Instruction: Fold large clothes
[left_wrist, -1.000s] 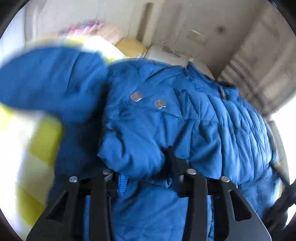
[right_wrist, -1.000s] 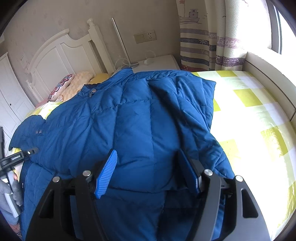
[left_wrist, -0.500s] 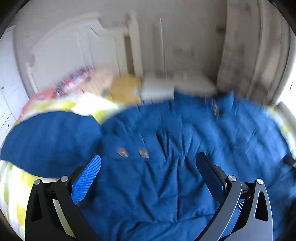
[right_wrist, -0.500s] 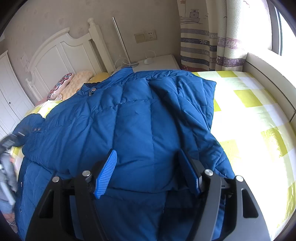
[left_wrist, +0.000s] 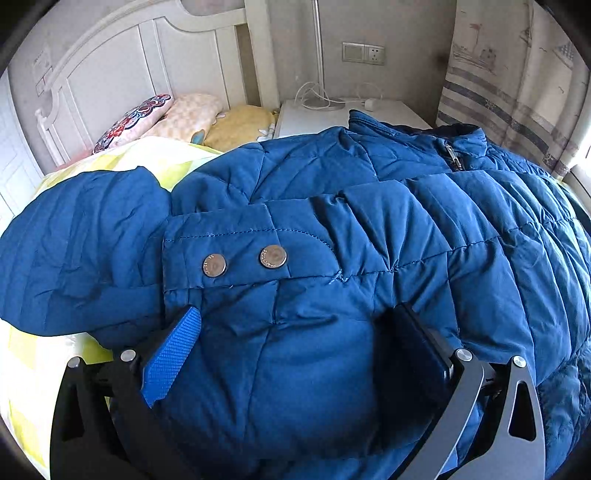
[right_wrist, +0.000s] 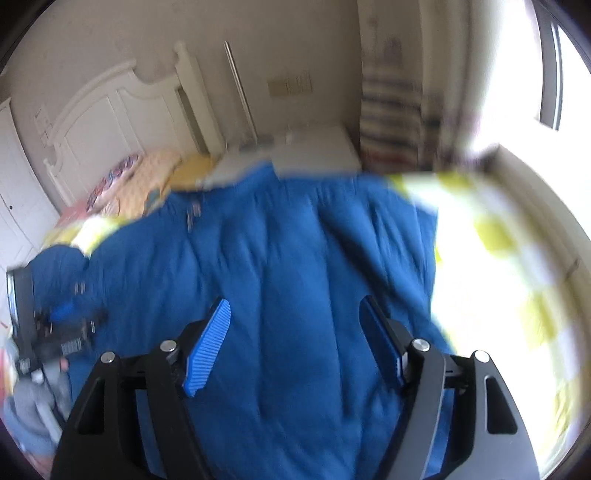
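a blue quilted jacket (left_wrist: 369, 229) lies spread across a bed (left_wrist: 44, 369) with a yellow-and-white checked cover, its collar and zip toward the nightstand (left_wrist: 314, 114) and the white headboard (left_wrist: 122, 81). one sleeve appears folded across the body, its cuff tab with two metal snaps (left_wrist: 243, 260) lying just ahead of the left tool (left_wrist: 295, 354); a second blue flap bulges out over the cover to the left.

the fold looks to be between grips — a sleeve laid in, the body not yet doubled over. the next move probably calls for fresh holds on the hem or the side edges, both tools pinching enough of the puffy fabric to carry it over without the padding sliding out of line.

the left tool stands at its widest, its fingers spread to either side of a mound of quilted fabric; the padding swells up between them, but the pads do not appear to press on it. the right tool (right_wrist: 295, 343) is seen through motion blur, its jaws opening, hovering over the jacket's broad middle with cloth below the gap and nothing pinched. at the left edge of the right-wrist view the other tool shows dimly.
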